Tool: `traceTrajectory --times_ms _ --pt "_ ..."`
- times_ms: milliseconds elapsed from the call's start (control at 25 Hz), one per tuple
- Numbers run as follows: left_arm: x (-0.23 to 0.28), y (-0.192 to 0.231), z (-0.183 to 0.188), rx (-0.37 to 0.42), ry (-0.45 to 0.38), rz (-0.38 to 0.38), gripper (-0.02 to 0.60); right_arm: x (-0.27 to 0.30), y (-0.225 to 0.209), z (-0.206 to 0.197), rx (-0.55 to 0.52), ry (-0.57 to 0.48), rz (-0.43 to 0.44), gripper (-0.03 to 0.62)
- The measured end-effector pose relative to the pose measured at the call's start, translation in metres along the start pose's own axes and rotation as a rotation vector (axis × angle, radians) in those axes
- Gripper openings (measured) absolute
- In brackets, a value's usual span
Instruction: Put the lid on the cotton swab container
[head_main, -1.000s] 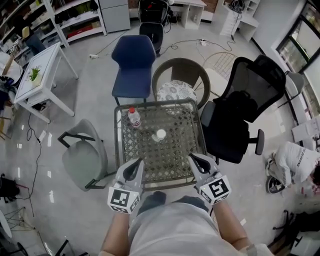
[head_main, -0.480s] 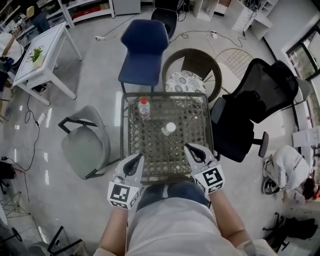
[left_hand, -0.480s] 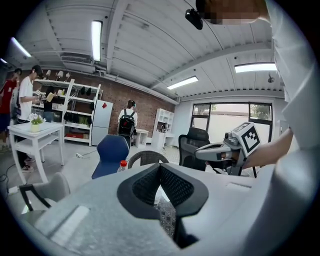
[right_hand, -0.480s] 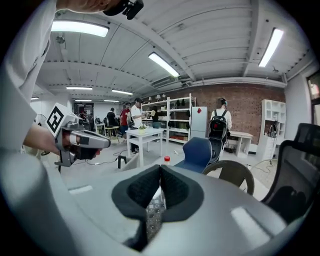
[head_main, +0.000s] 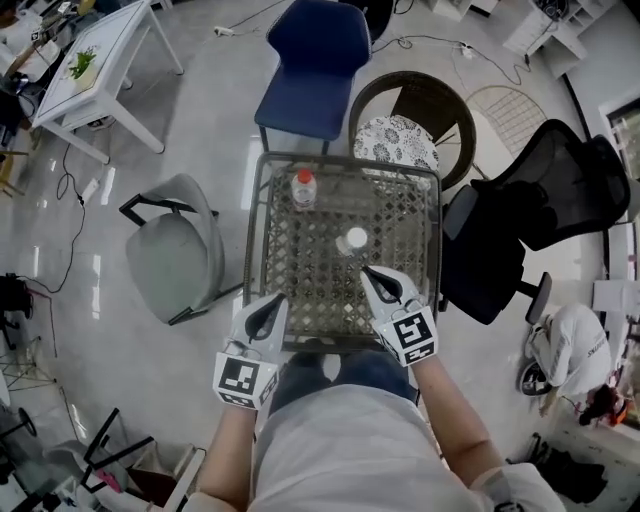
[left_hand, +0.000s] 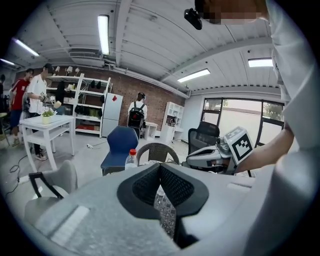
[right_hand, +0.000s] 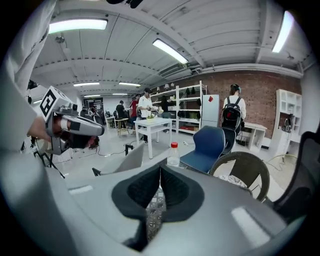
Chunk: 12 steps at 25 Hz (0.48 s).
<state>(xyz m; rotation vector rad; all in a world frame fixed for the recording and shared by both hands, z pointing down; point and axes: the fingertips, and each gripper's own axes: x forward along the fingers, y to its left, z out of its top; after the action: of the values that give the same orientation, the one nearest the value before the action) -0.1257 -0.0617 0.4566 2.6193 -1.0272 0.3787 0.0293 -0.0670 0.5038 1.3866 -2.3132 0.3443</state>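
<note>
Left tool (head_main: 272, 303) and right tool (head_main: 371, 273) have advanced over the near edge of the woven tabletop (head_main: 300, 270), each with jaws together, empty. Water bottle (head_main: 303, 187) and cotton swab container (head_main: 353, 241) stand farther in. Chairs ring the tabletop on grey floor.

Shared workroom: brick wall (right_hand: 260, 97), storage shelves (right_hand: 187, 110), office chair (head_main: 570, 190), strip lights (right_hand: 170, 50)

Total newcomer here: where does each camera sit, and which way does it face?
Head view: on the person's head, looking steeply down at the square lattice-top table; shows lap, forearms, left gripper and right gripper.
Left gripper view: on the left gripper, looking along its closed fingers across the room; the right gripper shows at right.
Right gripper view: on the right gripper, facing likewise; the left gripper shows at left.
Shared: all three catch the red-capped clear plastic bottle and blue chair.
</note>
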Motion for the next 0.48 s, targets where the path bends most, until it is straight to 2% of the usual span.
traceTrajectory --times_ms 200,280,480 --pt "0.003 0.008 -0.017 -0.027 0.052 0.069 0.008 0.03 -0.003 -0.023 -0.041 0.045 0.061 0.008" --pt "0.004 0.011 -0.024 -0.035 0.07 0.094 0.008 0.043 -0.005 -0.035 -0.036 0.066 0.085 0.04" --pt "0.006 0.013 -0.038 -0.067 0.106 0.157 0.008 0.073 -0.017 -0.067 0.003 0.119 0.116 0.067"
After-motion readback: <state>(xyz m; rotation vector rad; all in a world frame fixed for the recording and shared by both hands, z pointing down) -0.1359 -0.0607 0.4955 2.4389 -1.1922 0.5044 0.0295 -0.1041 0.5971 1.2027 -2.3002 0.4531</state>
